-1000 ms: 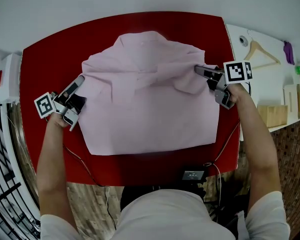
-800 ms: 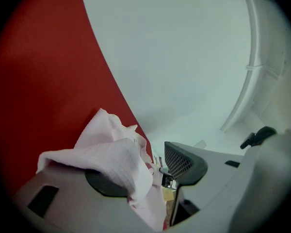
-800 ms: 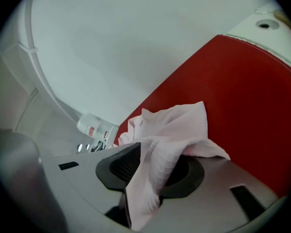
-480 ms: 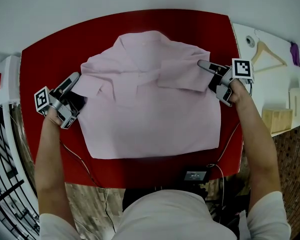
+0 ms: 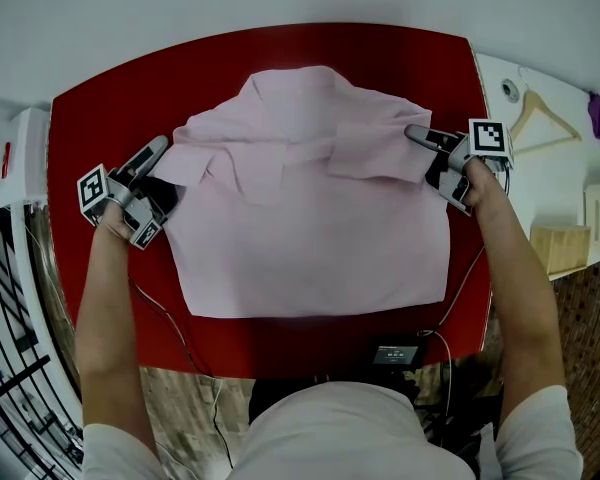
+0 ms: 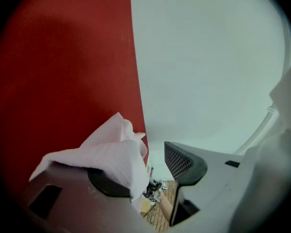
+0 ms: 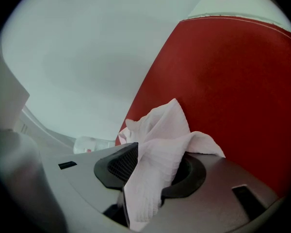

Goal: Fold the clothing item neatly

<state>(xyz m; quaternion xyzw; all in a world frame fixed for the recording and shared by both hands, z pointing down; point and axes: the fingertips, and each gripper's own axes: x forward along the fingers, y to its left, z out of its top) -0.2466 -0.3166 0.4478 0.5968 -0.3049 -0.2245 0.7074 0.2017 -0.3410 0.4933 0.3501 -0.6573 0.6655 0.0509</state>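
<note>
Two claws, both released: the left gripper (image 5: 152,152) and right gripper (image 5: 418,134) have just been opening. Their jaws are apart, with shirt fabric only draped loosely over a pad. The pink shirt (image 5: 310,208) lies flat mid red table (image 5: 100,118). It's light and floppy and wrinkles easily, so I'd pinch hems or shoulder seams.

Soft matt pink cloth shirt (image 5: 310,218), smooth red tabletop (image 5: 100,128), grey plastic fingers (image 6: 184,161)
</note>
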